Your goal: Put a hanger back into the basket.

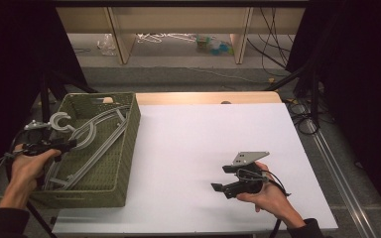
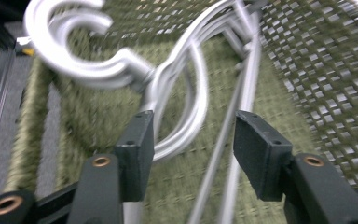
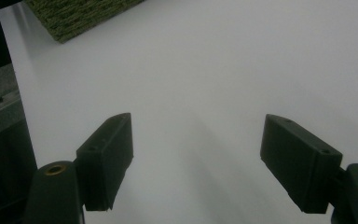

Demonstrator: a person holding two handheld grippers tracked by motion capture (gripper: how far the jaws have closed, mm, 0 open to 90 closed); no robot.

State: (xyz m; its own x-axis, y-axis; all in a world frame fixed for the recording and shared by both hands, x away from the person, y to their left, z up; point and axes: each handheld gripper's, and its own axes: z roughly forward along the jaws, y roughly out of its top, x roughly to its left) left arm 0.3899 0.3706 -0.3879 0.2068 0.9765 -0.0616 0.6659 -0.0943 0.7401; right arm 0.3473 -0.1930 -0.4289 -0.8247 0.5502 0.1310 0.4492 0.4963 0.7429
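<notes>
Now the left tongs (image 2: 193, 140), spread, are straddling grey hangers (image 2: 186, 88) lying in the green basket (image 1: 124, 148); closing squarely beside the hook seems wise. Right tongs (image 3: 198, 158) are hovering spread over the desk (image 1: 203, 144).

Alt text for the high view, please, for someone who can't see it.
A person's left gripper reaches over the near-left rim of a green woven basket holding grey hangers. The right gripper rests open on the bare white table.
</notes>
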